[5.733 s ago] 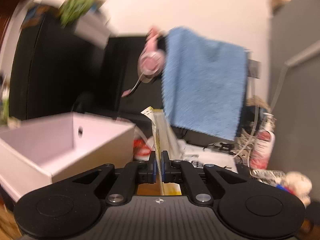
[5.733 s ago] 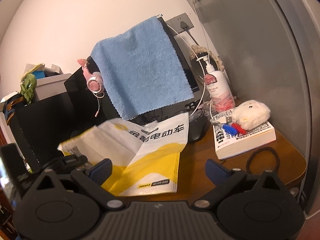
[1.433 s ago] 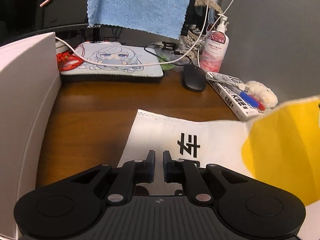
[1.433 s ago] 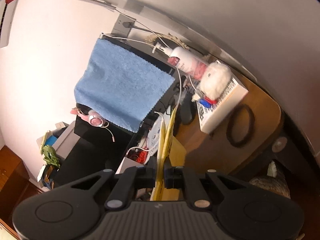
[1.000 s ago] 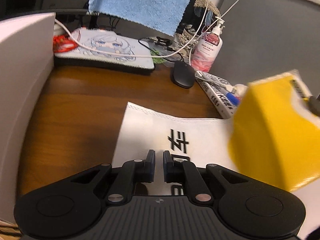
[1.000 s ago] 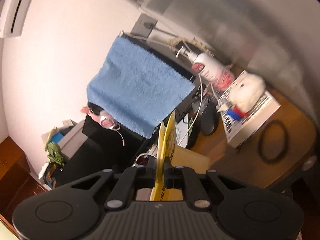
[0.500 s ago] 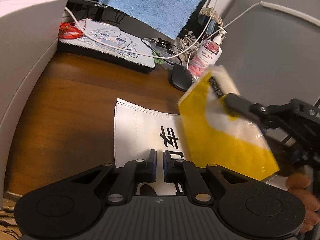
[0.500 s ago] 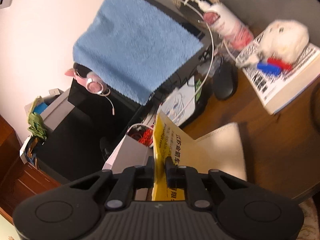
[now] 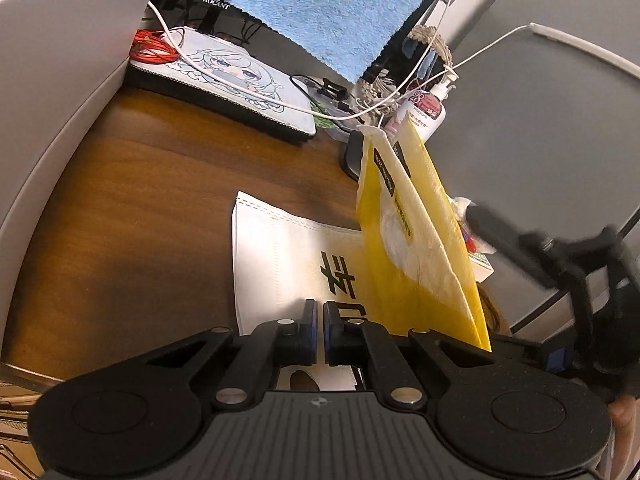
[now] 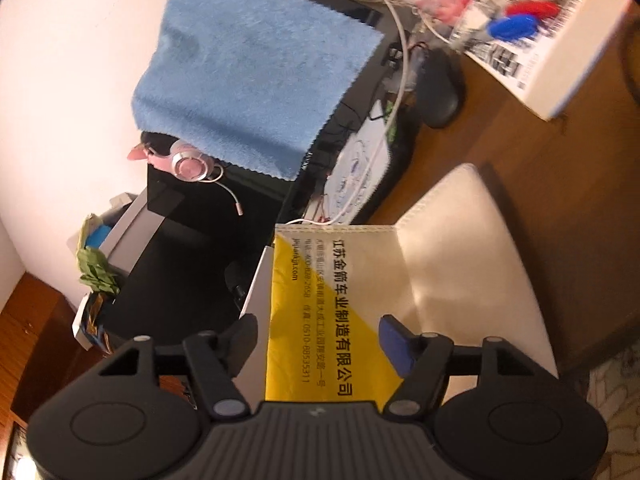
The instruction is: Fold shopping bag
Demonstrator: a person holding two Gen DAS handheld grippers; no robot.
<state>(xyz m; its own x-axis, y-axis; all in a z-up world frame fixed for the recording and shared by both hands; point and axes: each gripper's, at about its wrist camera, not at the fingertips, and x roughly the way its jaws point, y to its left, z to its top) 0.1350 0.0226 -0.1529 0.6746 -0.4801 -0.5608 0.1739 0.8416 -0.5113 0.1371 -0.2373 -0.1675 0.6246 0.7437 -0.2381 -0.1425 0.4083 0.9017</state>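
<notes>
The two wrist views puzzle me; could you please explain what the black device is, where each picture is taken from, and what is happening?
There is no robot here: a person holds a two-finger gripper in each hand, and a fisheye camera on each looks forward along its fingers. The black shape at the bottom of each picture is the gripper itself.

One picture comes from the left gripper. It is shut, low over the white part of the bag, which lies on the desk. Whether it pinches the cloth I cannot tell.

The other comes from the right gripper. It is open, with the bag's yellow flap between its fingers; that flap stands raised over the white part.

Also there: a towel, a mouse, a book and a bottle.
</notes>
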